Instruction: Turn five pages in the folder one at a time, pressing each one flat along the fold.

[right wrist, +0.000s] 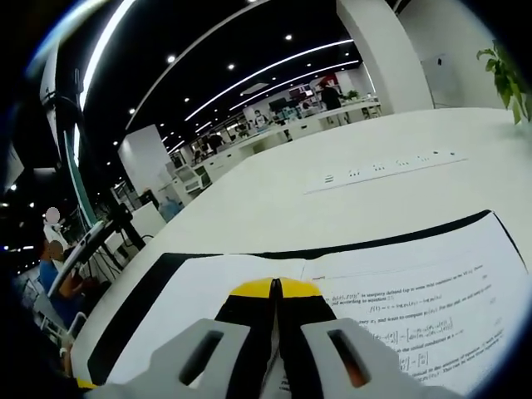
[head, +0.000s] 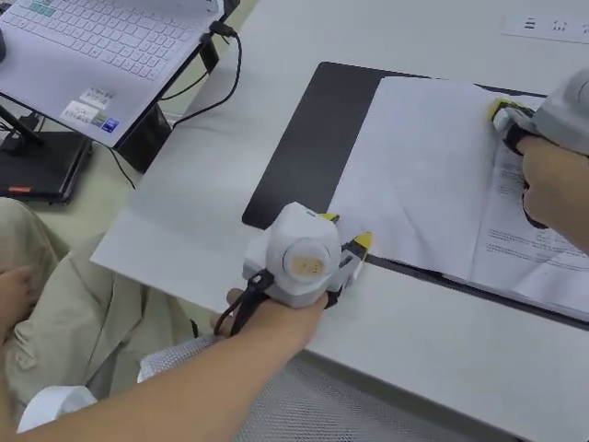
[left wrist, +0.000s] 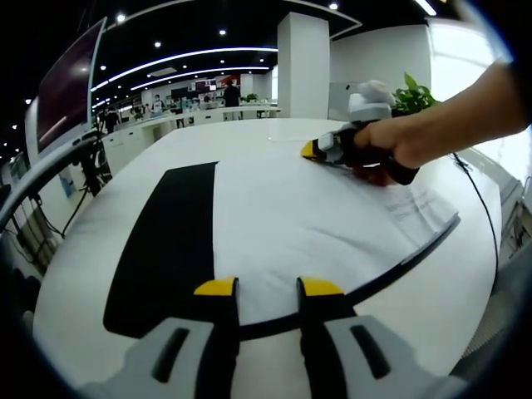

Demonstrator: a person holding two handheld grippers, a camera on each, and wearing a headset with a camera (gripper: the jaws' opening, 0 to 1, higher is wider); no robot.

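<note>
Open-plan office in the background, strip lights overhead, and under my rig a white table (head: 212, 212) with a laptop (head: 101, 46) off at the far left in the head view. The folder (head: 308, 147) lies open on the table: its black cover is spread flat to the left, a blank white page (head: 414, 175) lies over part of it, and a printed page (head: 529, 249) sits on the right. My right gripper (right wrist: 274, 288) has its yellow-tipped jaws pressed together with nothing between them, tips down on the paper where the blank page meets the printed one, toward the far end of the fold. My left gripper (left wrist: 268, 288) sits at the folder's near edge, jaws spread, tips reaching just over the dark edge onto the blank page. Whether they touch the paper I cannot tell. From the left gripper view I see the right gripper across the sheet, a hand (left wrist: 416, 137) wrapped around it. A power strip (right wrist: 391, 170) lies on the table beyond the folder, and a green plant (right wrist: 503, 75) stands at the far right.
</note>
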